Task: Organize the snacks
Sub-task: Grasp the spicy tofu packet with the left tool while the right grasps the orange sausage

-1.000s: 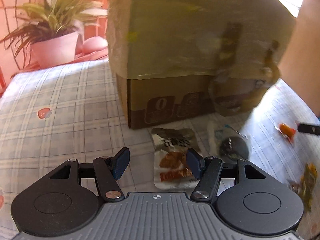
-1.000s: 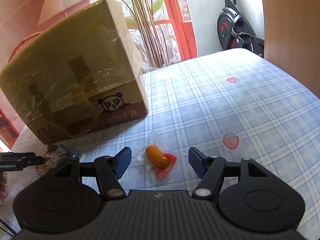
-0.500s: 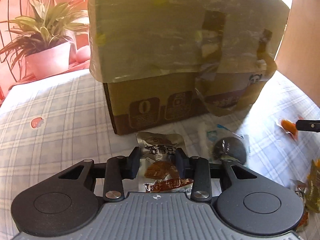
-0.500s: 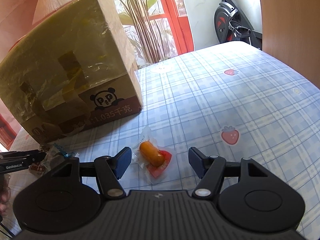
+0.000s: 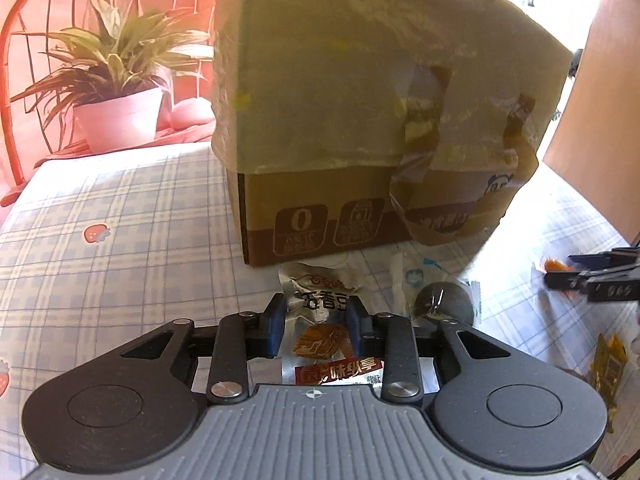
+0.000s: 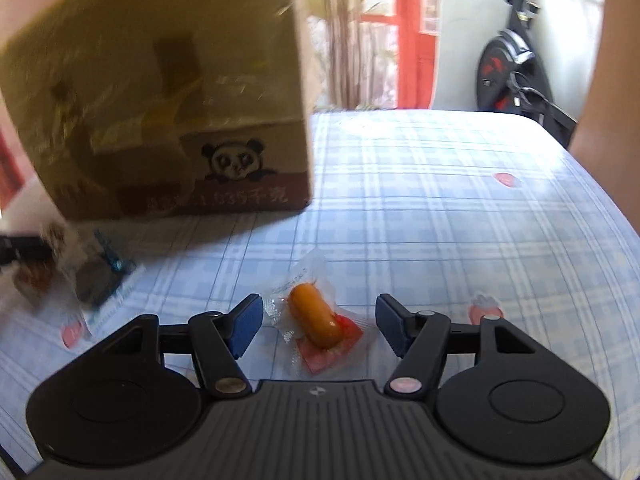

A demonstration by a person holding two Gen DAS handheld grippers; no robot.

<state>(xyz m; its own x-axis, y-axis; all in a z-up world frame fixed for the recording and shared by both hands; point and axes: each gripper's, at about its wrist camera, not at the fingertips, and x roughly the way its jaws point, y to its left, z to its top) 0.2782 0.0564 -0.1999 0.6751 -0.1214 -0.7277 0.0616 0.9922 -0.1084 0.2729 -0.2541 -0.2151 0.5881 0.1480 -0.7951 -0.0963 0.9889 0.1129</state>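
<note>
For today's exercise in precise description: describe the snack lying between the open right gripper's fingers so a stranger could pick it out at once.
Start at the big cardboard box with the panda print on the checked tablecloth. In front of its right corner, between the fingers of the right gripper, lies a small sausage. Unlike the silver and dark packets by the box's left, it is a plump orange link in clear wrap with a red end.
</note>
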